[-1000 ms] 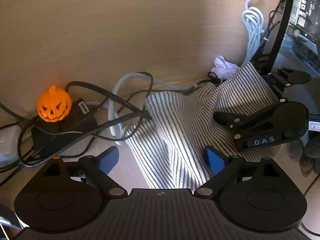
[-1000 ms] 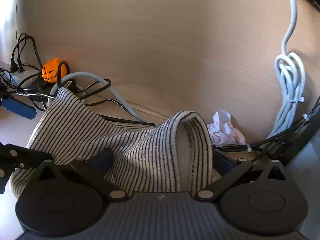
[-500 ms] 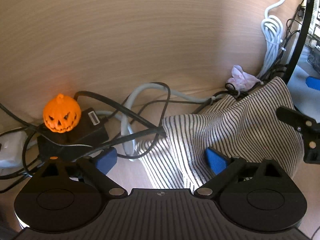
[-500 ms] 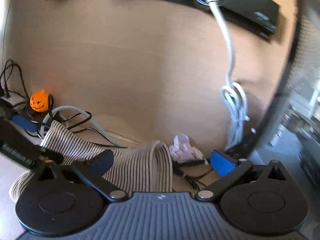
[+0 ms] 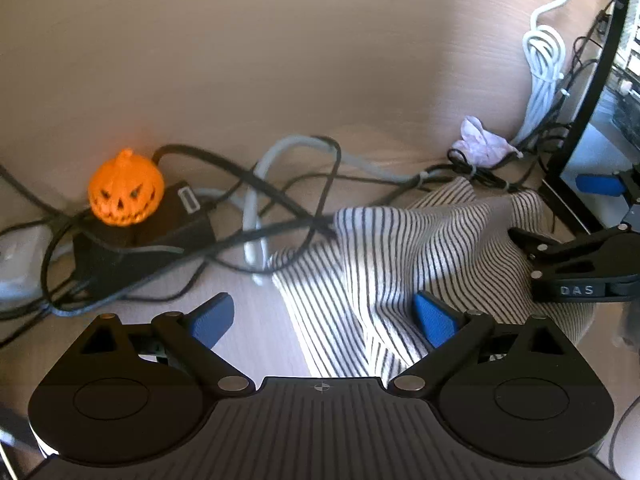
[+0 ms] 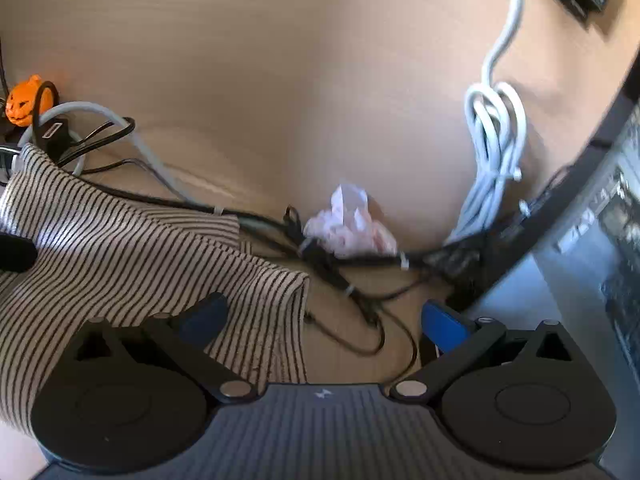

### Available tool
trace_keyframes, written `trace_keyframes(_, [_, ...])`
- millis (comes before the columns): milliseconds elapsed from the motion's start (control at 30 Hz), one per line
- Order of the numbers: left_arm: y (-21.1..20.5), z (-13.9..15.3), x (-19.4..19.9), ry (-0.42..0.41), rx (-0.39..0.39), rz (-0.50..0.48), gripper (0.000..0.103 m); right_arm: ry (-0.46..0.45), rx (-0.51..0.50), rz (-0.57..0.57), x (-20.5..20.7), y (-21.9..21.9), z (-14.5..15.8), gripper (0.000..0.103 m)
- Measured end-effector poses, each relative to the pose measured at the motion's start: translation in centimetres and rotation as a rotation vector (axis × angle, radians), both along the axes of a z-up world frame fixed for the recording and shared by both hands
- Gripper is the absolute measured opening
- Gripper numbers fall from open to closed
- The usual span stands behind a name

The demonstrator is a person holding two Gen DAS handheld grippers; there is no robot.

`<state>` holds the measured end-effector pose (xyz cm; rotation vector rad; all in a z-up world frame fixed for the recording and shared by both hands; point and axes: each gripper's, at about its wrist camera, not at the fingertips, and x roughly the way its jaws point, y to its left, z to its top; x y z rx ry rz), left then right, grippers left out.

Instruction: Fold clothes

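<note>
On the tabletop (image 5: 256,336), among cables (image 5: 280,196), the striped garment (image 5: 400,256) lies rumpled between both tools; left tool (image 5: 322,316) and right tool (image 6: 324,316) stand open, gripping nothing.

One striped garment (image 5: 404,256), one orange pumpkin (image 5: 126,188), one crumpled tissue (image 5: 482,146), two grippers (image 5: 324,318) (image 6: 324,320)

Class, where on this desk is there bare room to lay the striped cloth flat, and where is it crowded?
Bare desk lies between the black cables and the striped cloth, by the open left gripper. The back, from pumpkin to crumpled tissue and white cord, is crowded.
</note>
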<state>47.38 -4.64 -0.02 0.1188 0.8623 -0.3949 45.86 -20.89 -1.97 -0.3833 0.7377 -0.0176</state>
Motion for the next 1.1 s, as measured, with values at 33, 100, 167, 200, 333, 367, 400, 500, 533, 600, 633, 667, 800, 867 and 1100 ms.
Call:
trace_keyframes(33, [0.2, 0.1, -0.4, 0.002, 0.005, -0.001, 0.099, 0.012, 0.009, 0.002, -0.4, 0.3, 0.0, 0.103])
trace_keyframes(100, [0.7, 0.6, -1.5, 0.001, 0.011, -0.003, 0.099, 0.028, 0.016, 0.012, -1.9, 0.7, -0.1, 0.103])
trace_keyframes(167, [1.3, 1.2, -2.7, -0.003, 0.014, -0.006, 0.098, 0.039, 0.021, 0.025, -4.2, 1.2, -0.1, 0.103])
trace_keyframes(200, [1.6, 1.5, -3.5, -0.007, 0.012, -0.008, 0.098, 0.045, 0.023, 0.031, -5.4, 1.4, 0.0, 0.103])
trace_keyframes(333, [2.9, 2.6, -7.5, -0.035, 0.016, -0.029, 0.098, 0.104, 0.119, 0.093, -10.5, 2.5, 0.8, 0.103])
trace_keyframes(367, [3.1, 2.7, -8.4, -0.044, 0.027, -0.026, 0.098, 0.124, 0.162, 0.134, -11.9, 2.8, 1.0, 0.103])
trace_keyframes(400, [3.5, 3.0, -9.3, -0.052, 0.034, -0.02, 0.098, 0.137, 0.202, 0.175, -12.9, 2.9, 1.4, 0.103])
trace_keyframes(500, [5.0, 3.8, -11.8, -0.065, 0.034, 0.011, 0.098, 0.091, 0.253, 0.251, -15.4, 3.1, 3.6, 0.103])
trace_keyframes(533, [5.6, 4.0, -12.4, -0.061, 0.027, 0.026, 0.098, 0.045, 0.253, 0.241, -15.8, 2.8, 4.5, 0.103])
trace_keyframes(600, [6.2, 3.9, -13.2, -0.041, 0.017, 0.05, 0.098, -0.028, 0.19, 0.185, -14.6, 2.4, 4.6, 0.103])
trace_keyframes(633, [6.4, 3.7, -13.5, -0.026, 0.014, 0.059, 0.098, -0.063, 0.157, 0.156, -14.0, 2.3, 4.6, 0.103])
trace_keyframes(667, [6.3, 3.3, -13.8, -0.008, 0.014, 0.066, 0.098, -0.099, 0.123, 0.127, -13.4, 2.1, 4.6, 0.103])
trace_keyframes(800, [5.7, 2.2, -15.0, 0.045, 0.014, 0.064, 0.098, -0.109, -0.024, 0.13, -9.9, 2.8, 1.2, 0.103])
trace_keyframes(867, [5.7, 2.0, -15.7, 0.05, 0.014, 0.066, 0.098, -0.037, -0.028, 0.167, -8.6, 3.2, -1.0, 0.103])
trace_keyframes(1100, [10.0, 2.0, -16.1, 0.015, 0.058, 0.209, 0.098, 0.044, 0.103, 0.187, -15.3, 5.4, -1.1, 0.099])
